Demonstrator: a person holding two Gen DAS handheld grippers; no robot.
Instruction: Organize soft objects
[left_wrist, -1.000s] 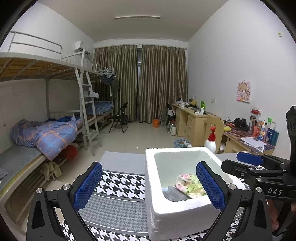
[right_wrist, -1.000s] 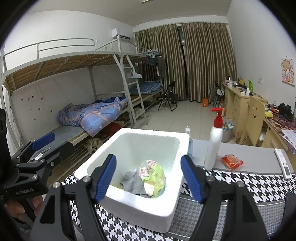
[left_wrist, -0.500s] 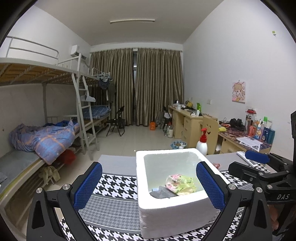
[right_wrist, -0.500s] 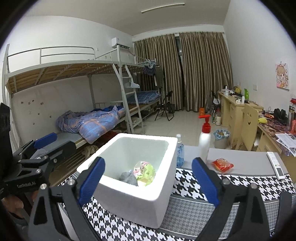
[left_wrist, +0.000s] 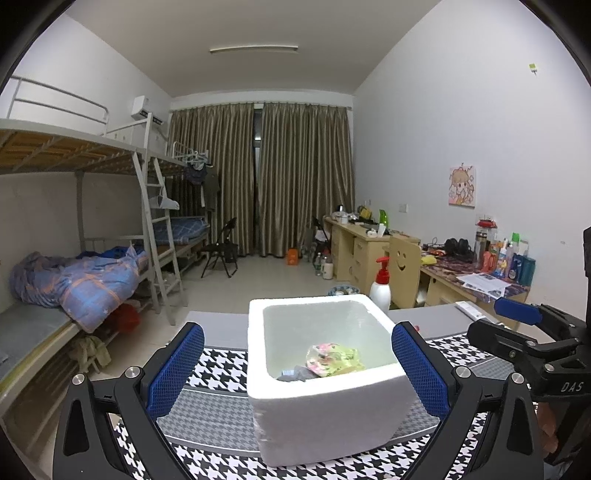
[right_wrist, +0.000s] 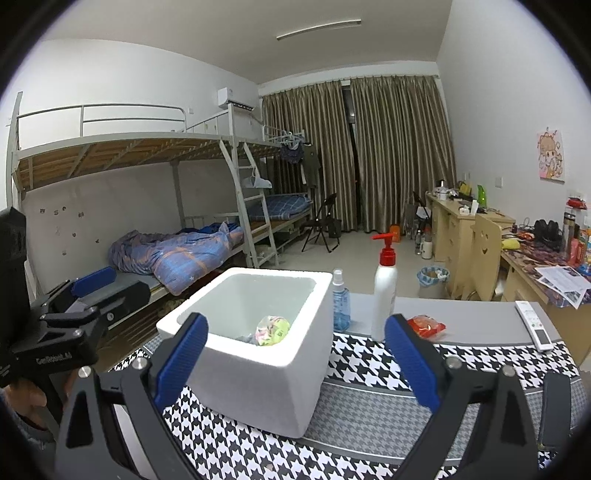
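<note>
A white foam box (left_wrist: 325, 410) (right_wrist: 258, 376) stands on the houndstooth cloth. Inside it lie a green and pink patterned soft bundle (left_wrist: 334, 359) (right_wrist: 272, 329) and a grey cloth (left_wrist: 293, 374). My left gripper (left_wrist: 295, 369) is open and empty, held back from the box's near side. My right gripper (right_wrist: 293, 360) is open and empty, also short of the box, at its right. Each gripper shows at the edge of the other's view: the right one (left_wrist: 517, 325), the left one (right_wrist: 74, 295).
Behind the box stand a white pump bottle with a red top (right_wrist: 384, 295) (left_wrist: 380, 282) and a blue spray bottle (right_wrist: 340, 301). A red packet (right_wrist: 426, 325) and a white remote (right_wrist: 533, 325) lie on the grey table (right_wrist: 469, 317). Bunk beds stand left, desks right.
Both grippers have drawn back and up from the box, so it looks smaller and farther. The right gripper's jaws have opened wider. The bundle and cloth stay in the box.
</note>
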